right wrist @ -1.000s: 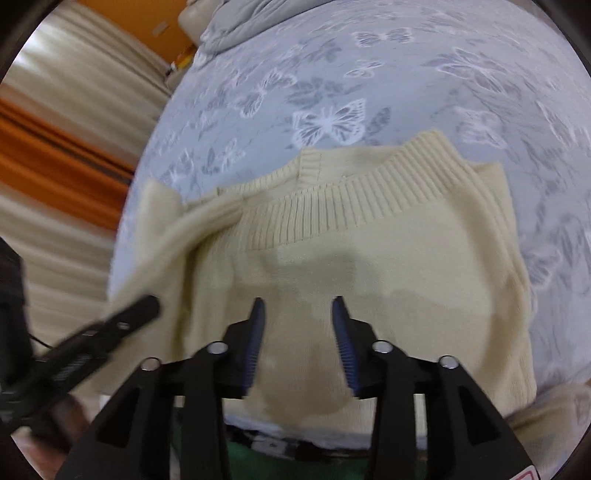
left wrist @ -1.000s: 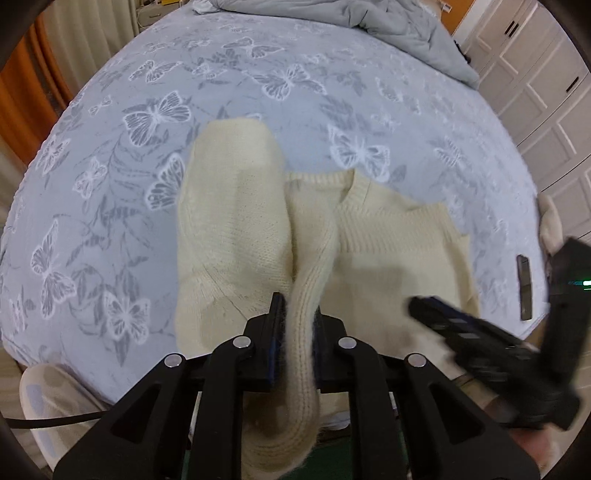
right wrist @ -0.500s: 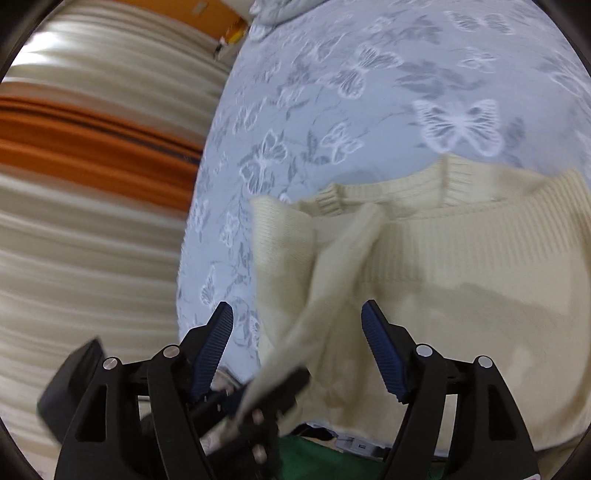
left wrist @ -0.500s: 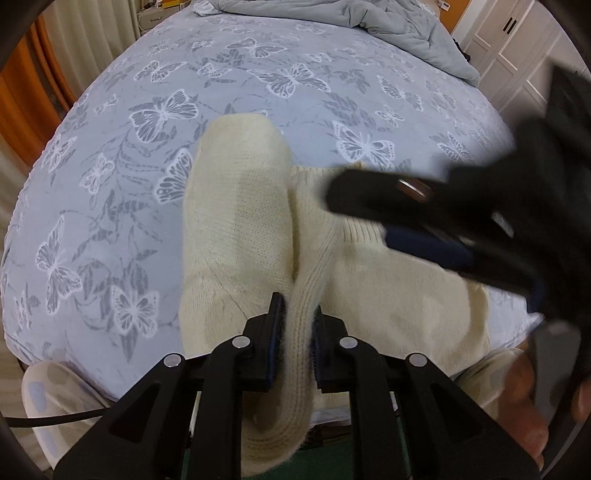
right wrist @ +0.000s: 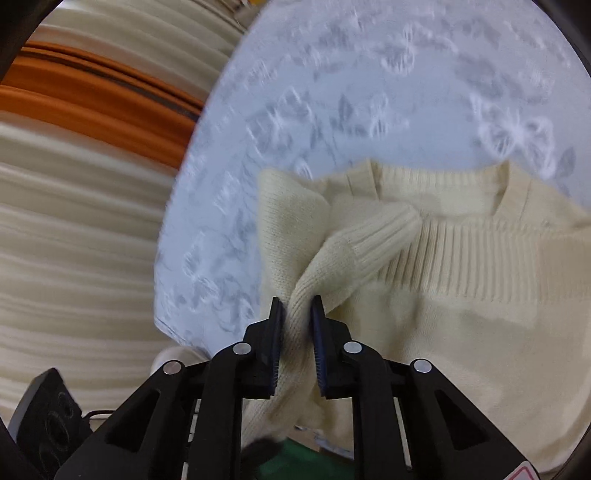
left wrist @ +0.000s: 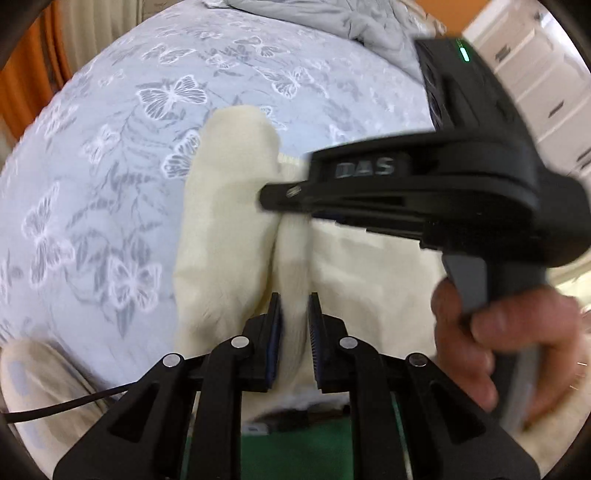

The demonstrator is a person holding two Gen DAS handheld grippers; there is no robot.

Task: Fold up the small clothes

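My left gripper [left wrist: 294, 325] was clamped on the sleeve [left wrist: 291, 266] of the cream sweater [left wrist: 229, 206], its two blue-padded fingers [left wrist: 275, 332] squeezing a thick roll of knit that ran forward from the jaws toward the body of the garment. My right gripper [right wrist: 297, 325] had its fingers [right wrist: 317, 332] pressed in on the same sleeve [right wrist: 354, 247], pinching the soft part just behind the ribbed cuff [right wrist: 384, 229], which lay tilted across the chest of the sweater [right wrist: 461, 295] below the ribbed neckline [right wrist: 443, 184]. In the left wrist view the right gripper [left wrist: 424, 192] crossed over the sweater from the right side, its black body blurred, a small green light [left wrist: 464, 55] glowing on its top, and my right hand [left wrist: 498, 332] wrapped around its handle. The sweater lay near the close edge of the bed, on a pale blue sheet [left wrist: 110, 166] printed with white butterflies. A rumpled gray blanket [left wrist: 369, 29] sat at the far end of the bed, white cabinets [left wrist: 546, 81] stood off to the right, and cream and orange curtains [right wrist: 92, 110] hung beside the bed on the left.
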